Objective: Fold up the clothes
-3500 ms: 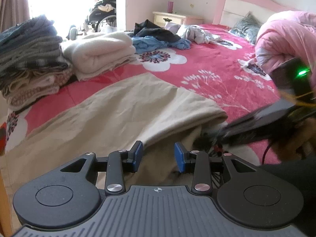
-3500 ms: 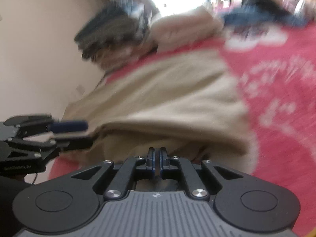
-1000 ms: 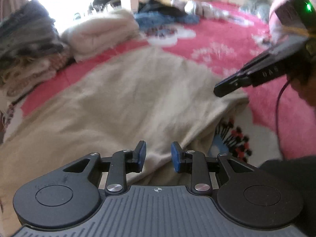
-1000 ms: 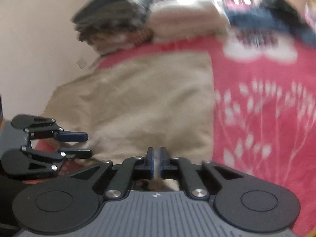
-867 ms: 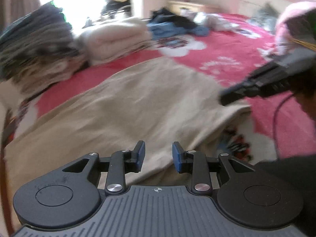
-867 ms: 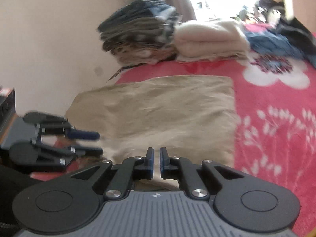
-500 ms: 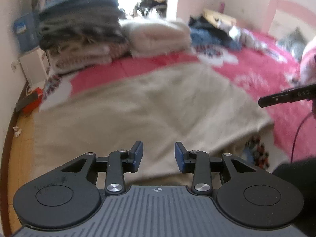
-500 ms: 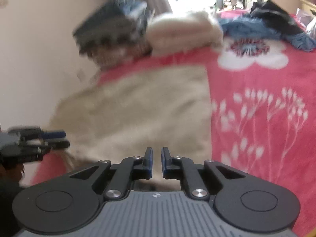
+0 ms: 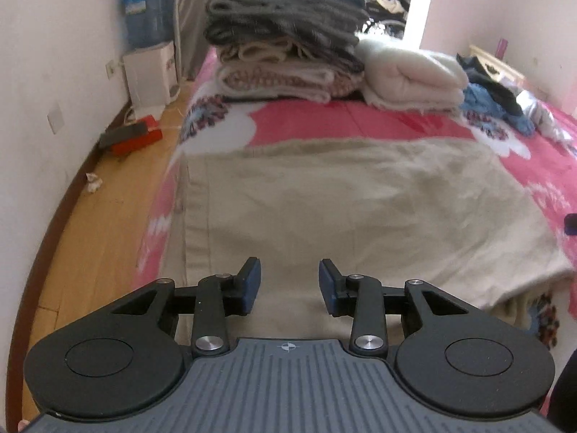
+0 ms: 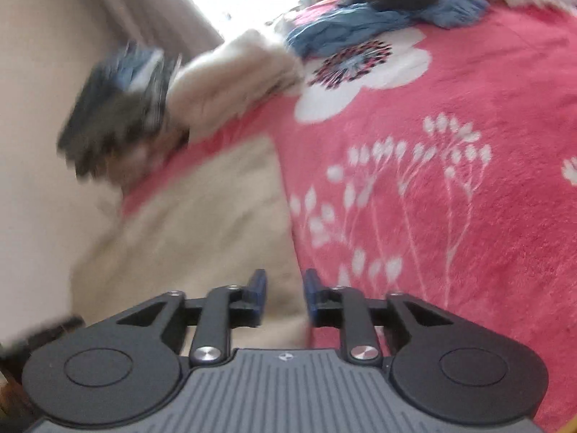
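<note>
The beige garment [image 9: 353, 202] is spread flat on the red floral bedspread [image 10: 450, 126], near a stack of folded clothes [image 9: 285, 32]. The left gripper [image 9: 289, 286] is held wide apart, gripping nothing; the right gripper [image 10: 284, 296] is parted too, empty

A red floral bedspread [image 9: 353, 119] is seen across the bed, white flower prints included. Along the wall on the left, a blue water bottle [image 9: 142, 14] is seated on a white dispenser [image 9: 151, 72], and a wall socket [image 9: 56, 122] is set lower down the same wall. On the wooden floor [image 9: 108, 195], a red-and-dark box [image 9: 131, 137] and a crumpled scrap of paper [image 9: 92, 182] are found, while a wooden nightstand [image 9: 496, 61] is placed far right.
</note>
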The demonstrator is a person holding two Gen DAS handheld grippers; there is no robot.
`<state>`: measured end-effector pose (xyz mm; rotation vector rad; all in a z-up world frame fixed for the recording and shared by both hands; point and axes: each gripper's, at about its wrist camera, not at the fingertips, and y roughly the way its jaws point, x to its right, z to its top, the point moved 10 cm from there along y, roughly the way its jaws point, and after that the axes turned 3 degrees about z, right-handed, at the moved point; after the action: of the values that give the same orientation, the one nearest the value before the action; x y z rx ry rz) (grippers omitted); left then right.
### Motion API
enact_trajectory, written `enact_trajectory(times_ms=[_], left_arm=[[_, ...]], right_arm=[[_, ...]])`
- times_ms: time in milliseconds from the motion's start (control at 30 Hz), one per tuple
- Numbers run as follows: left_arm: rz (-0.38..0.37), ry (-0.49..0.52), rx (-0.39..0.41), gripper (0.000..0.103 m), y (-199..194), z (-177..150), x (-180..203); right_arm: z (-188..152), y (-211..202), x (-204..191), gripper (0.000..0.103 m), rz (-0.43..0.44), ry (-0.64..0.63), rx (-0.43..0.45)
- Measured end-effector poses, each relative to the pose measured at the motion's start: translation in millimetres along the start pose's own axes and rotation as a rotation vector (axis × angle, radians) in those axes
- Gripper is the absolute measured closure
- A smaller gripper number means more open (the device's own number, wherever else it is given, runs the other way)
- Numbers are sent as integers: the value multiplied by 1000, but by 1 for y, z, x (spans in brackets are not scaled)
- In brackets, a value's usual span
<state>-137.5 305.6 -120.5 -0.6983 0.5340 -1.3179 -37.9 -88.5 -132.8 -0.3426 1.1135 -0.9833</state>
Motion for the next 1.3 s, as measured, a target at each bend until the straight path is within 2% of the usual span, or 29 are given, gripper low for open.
enact_trajectory(times_ms=[100,200,333,433,500,533,667,733,767,833,900,1133,1200,1300], left_arm=[[-4,-23,25,68,-8,8,1],[-65,24,34,67,-17,11,23],[-250,144,-1,66,-28,7,73],[-308,281,6,66,-32,-1,111],[-311,400,15,66,-29,-13,134],[-312,460,20,66,-28,-19,145],[-303,701,49,65,-22,-43,176],[-286,730,39,65,-13,-47,176],[-277,744,35,65,-9,-49,176],[-261,772,25,65,0,-53,176],[-252,784,21,65,4,-56,174],[-254,740,7,65,1,-52,162],[-238,723,4,65,-4,-51,156],[-217,650,-11,65,-17,-51,140]], right_arm=[[1,4,8,68,-25,34,-7],[-13,-4,-1,68,13,4,-31],[-42,-9,-20,68,47,-66,-142],[-59,-16,-52,70,112,-208,-171],[-71,-7,-70,81,145,-284,-205],[-78,-2,-79,90,160,-321,-223],[-103,35,-87,91,139,-344,-332],[-109,54,-83,91,100,-346,-356],[-112,63,-80,101,70,-350,-362],[-101,68,-75,103,20,-307,-272],[-80,57,-67,103,-28,-224,-119],[-82,29,-45,102,-106,-198,-125],[-76,17,-47,102,-95,-218,-104],[-67,-2,-51,95,-75,-249,-70]])
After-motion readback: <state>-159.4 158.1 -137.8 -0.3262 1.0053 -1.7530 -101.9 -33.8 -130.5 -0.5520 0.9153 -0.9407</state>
